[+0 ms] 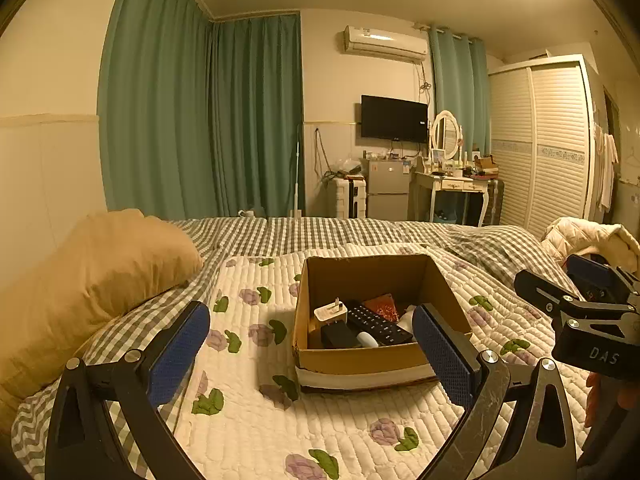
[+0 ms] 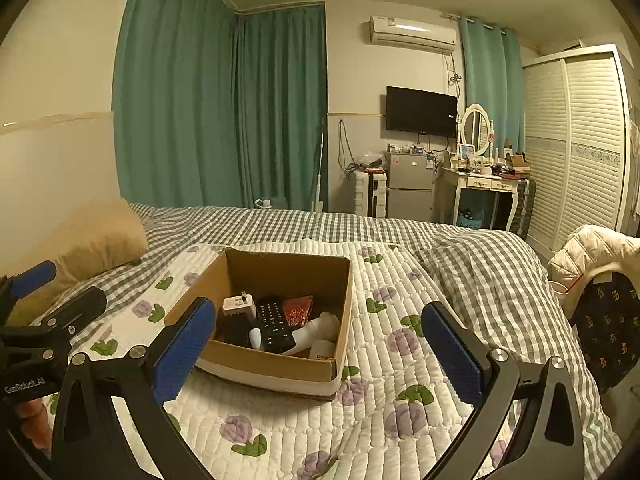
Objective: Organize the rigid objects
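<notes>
An open cardboard box sits on a flowered white quilt on the bed. Inside lie a black remote, a white plug adapter, a red patterned pouch, a black block and white items. My left gripper is open and empty, held just in front of the box. My right gripper is open and empty, held over the box's near right side. The right gripper also shows at the right edge of the left wrist view.
A tan pillow lies at the left. A checked grey blanket covers the far bed. A white jacket and dark patterned garment hang at the right edge. Dresser, fridge and wardrobe stand beyond the bed.
</notes>
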